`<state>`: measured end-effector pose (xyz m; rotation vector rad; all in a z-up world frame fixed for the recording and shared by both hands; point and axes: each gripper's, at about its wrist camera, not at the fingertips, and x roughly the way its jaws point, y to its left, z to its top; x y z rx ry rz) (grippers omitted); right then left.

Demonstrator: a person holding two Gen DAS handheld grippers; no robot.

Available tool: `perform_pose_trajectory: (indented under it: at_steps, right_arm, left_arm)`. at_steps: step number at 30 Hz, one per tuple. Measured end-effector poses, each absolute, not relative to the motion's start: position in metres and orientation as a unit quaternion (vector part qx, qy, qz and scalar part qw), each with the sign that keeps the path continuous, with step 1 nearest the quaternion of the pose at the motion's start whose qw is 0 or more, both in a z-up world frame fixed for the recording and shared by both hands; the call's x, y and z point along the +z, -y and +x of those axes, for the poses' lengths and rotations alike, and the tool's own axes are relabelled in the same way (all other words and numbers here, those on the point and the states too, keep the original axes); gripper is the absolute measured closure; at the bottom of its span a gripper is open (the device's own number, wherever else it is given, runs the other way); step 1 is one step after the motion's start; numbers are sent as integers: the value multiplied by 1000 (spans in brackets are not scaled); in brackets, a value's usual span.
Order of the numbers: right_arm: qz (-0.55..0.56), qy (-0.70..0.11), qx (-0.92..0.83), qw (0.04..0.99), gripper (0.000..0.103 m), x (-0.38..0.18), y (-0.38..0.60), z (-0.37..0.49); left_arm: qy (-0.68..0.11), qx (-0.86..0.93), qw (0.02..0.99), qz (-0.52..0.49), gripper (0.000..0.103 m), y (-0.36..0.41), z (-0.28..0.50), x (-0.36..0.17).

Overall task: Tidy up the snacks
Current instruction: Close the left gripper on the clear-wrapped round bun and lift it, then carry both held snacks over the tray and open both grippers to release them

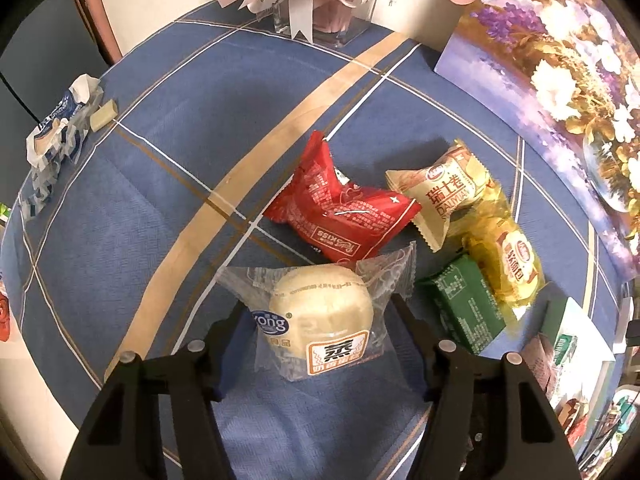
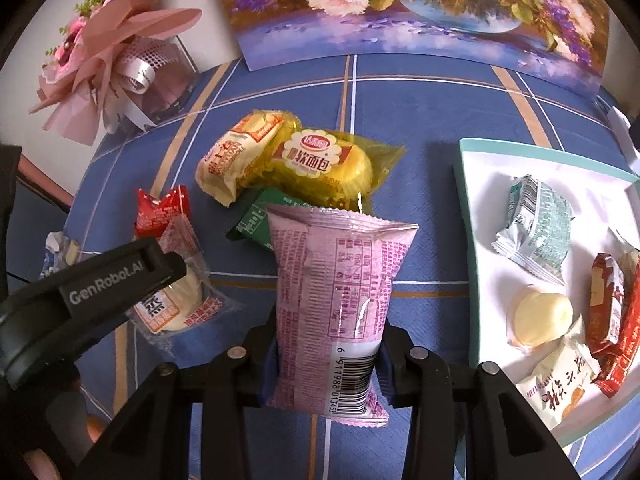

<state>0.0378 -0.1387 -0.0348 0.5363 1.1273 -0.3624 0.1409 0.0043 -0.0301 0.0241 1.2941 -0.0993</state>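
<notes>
Surface: blue tablecloth [image 1: 132, 216] with white, tan and brown crossing stripes, covering the table in both views.
Room: pale wall behind; a pink wrapped bouquet [image 2: 108, 64] at 10 o'clock in the right wrist view; a floral painting [image 2: 420, 8] leaning at 12 o'clock.
Tray: white tray [image 2: 476, 248] with a teal rim at 3 o'clock in the right wrist view, holding several wrapped snacks.
Left gripper [image 1: 320, 320]: jaws spread, flanking the clear-wrapped bun [image 1: 320, 316] that lies on the cloth; contact with the wrapper cannot be told.
Right gripper [image 2: 326, 354]: jaws pinching the lower part of the pink packet [image 2: 336, 292], which stands upright between them.
Loose snacks: red packet [image 1: 340, 208] at 12 o'clock of the bun; cream packet [image 1: 444, 192], yellow bread packet [image 1: 504, 260] and green packet [image 1: 464, 304] toward 2 o'clock.
Edge item: crumpled blue-and-white wrapper [image 1: 56, 132] at 9 o'clock in the left wrist view.
Writing: "GenRobot.AI" on the left gripper's finger; "Red KISS" on the red packet; "软面包" on the yellow packet; "蒸" on the bun wrapper; barcode digits starting "6 911988" on the pink packet.
</notes>
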Motion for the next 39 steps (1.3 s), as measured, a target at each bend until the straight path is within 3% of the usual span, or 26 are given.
perform_pose_trajectory:
  at_steps: [19, 31, 39]
  right_arm:
    - [284, -482, -185, 808, 62, 2, 165, 14]
    - [342, -438, -281, 783, 62, 15, 267, -57]
    - [364, -416, -322, 768, 61, 6, 328, -92]
  left_arm:
    - [-566, -88, 820, -18, 38, 3, 122, 14]
    - [-543, -228, 807, 35, 38, 101, 64, 37]
    - [-549, -292, 779, 86, 38, 166, 31, 9]
